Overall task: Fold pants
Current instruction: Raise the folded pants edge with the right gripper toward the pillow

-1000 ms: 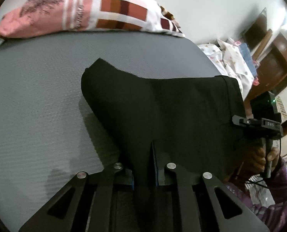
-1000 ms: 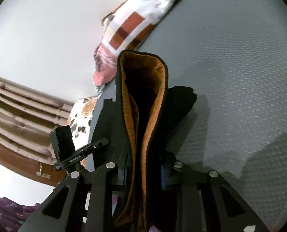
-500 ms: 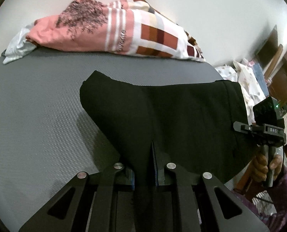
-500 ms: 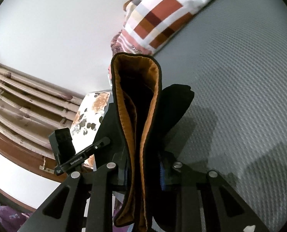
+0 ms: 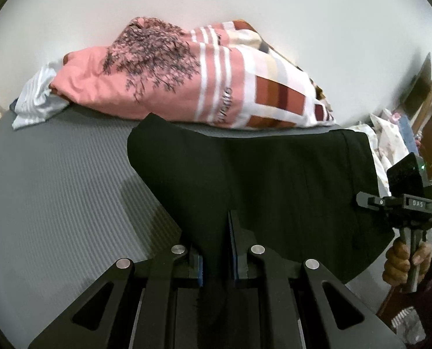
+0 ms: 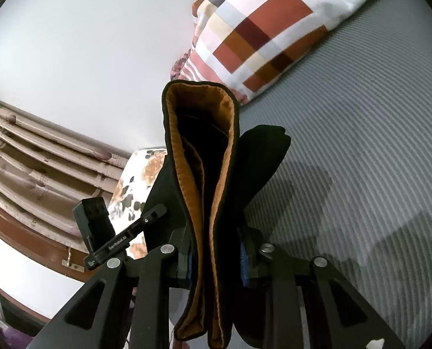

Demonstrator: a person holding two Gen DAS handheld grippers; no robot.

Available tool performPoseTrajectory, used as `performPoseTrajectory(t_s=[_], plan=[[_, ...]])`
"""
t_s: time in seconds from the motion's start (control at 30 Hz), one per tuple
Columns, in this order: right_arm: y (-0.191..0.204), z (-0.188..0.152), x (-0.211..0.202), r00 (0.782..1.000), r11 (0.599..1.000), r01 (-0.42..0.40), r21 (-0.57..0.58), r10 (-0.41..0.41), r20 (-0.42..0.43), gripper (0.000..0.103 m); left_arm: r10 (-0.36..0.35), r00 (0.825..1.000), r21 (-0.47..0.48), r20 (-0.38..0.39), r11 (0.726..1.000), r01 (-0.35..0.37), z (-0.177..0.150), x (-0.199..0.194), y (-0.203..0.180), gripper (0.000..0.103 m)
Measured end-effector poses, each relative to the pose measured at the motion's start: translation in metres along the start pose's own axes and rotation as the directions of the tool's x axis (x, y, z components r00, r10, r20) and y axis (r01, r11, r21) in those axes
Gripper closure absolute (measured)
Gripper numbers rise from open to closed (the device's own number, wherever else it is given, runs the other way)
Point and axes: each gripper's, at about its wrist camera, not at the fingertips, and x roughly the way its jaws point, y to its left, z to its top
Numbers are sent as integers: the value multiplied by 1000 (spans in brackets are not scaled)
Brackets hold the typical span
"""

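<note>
The black pants (image 5: 274, 180) hang stretched between my two grippers above the grey mat (image 5: 56, 189). My left gripper (image 5: 216, 250) is shut on one edge of the black cloth. My right gripper (image 6: 214, 250) is shut on the waistband end, where the orange lining (image 6: 186, 151) shows folded in layers. The right gripper also shows in the left wrist view (image 5: 401, 203), held in a hand at the pants' far right edge. The left gripper shows in the right wrist view (image 6: 114, 232) at the lower left.
A pink and checked blanket (image 5: 201, 87) lies bunched at the mat's far edge, also in the right wrist view (image 6: 274, 29). White wall behind. Floral bedding (image 6: 134, 192) and wooden furniture (image 6: 27, 174) lie off the mat's side. Cluttered cloth and furniture (image 5: 396, 133) at right.
Both grippers have lifted and tilted up with the pants: the blanket and wall now fill more of both views. The grips are unchanged.
</note>
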Motion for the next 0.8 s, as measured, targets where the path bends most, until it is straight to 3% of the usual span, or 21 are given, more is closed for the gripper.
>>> performPoseTrajectory(t_s=[0.37,0.8], plan=[[-3,54,47,1000,1000,4,-1,-4,6,80,46,999,-7,29,999,-45,40,33,37,90],[-12,72,67,1000,1000,14,13,-14,11,80,78,996,37,35,996,-79,61,56,47,90]])
